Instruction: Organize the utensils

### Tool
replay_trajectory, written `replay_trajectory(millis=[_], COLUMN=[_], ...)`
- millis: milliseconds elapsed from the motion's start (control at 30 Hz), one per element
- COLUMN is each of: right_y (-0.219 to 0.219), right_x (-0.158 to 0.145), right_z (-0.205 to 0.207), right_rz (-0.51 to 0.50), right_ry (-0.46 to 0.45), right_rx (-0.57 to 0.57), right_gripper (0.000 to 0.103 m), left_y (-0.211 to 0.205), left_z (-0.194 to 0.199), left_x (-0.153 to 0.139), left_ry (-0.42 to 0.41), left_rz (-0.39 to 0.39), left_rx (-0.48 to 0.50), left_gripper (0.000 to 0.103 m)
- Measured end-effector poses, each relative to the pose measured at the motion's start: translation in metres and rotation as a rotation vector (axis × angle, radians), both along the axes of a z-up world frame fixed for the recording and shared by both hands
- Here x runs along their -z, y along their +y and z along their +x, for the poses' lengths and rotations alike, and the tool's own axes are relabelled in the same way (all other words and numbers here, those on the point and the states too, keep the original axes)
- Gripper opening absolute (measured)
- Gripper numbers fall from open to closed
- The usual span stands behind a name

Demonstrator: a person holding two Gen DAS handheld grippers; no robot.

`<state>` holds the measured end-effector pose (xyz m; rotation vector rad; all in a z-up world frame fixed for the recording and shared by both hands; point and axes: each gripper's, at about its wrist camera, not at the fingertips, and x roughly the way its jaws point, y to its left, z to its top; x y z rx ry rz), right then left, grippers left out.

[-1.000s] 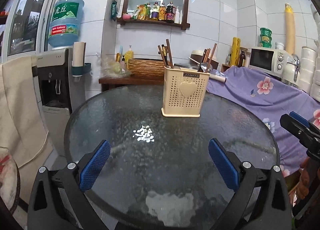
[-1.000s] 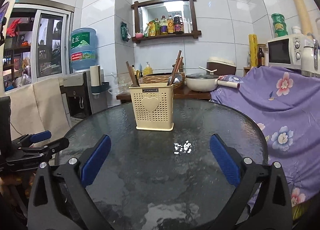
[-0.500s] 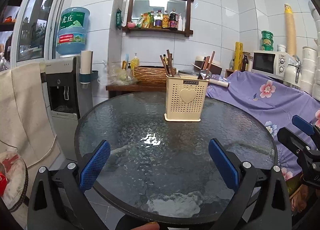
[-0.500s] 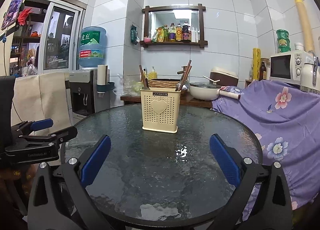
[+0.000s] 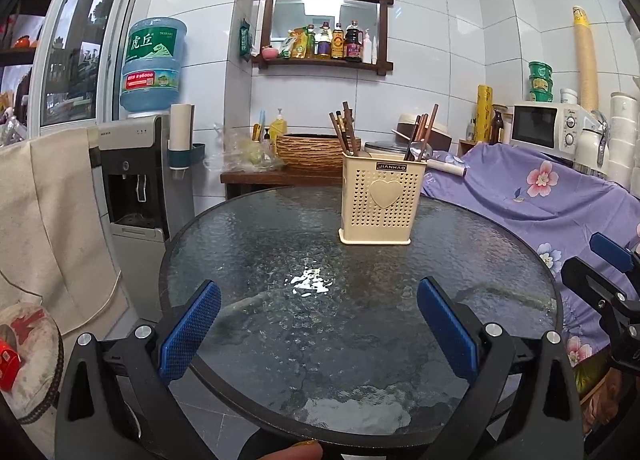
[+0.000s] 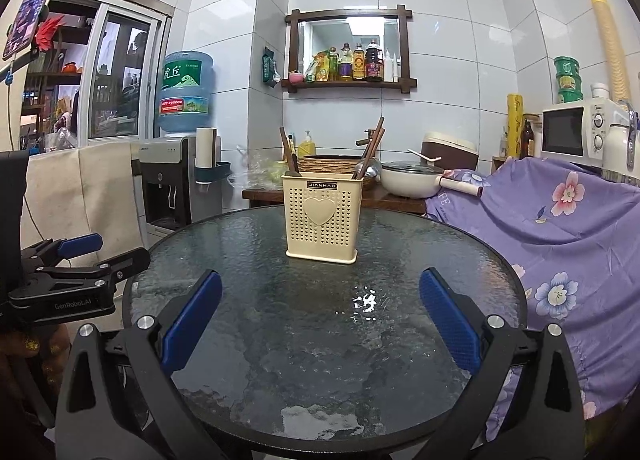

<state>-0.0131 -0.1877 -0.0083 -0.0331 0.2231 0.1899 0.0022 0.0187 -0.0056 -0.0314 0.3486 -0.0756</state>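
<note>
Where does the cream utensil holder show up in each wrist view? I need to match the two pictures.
Left wrist: utensil holder right of centre, on the far part of the glass table.
Right wrist: utensil holder at centre, on the far part of the table.
Shared landmark: wooden wall shelf above it.

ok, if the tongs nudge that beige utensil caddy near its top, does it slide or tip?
Probably tips before it slides. The utensil caddy is tall over a narrow flared base, and chopsticks sticking out above the rim likely raise its weight. Perforated plastic walls look light, and the textured glass table may grip somewhat. A push low by the base seems safer.
</note>
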Motion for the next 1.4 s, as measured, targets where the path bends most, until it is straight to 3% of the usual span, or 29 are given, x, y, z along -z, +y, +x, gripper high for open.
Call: replay_trajectory(millis=[1400], right_y=[0.0033], right_x=[0.0026], right_z=[0.0063], right_rz=[-0.023], right_ry=[0.011], right_rx=[0.005], right_gripper=[0.097], left_y=[-0.0053], left_z=[0.0073], left_x=[0.0014], left_ry=[0.016], left_rz=[0.019], left_rx=[-0.008], left_gripper=[0.097])
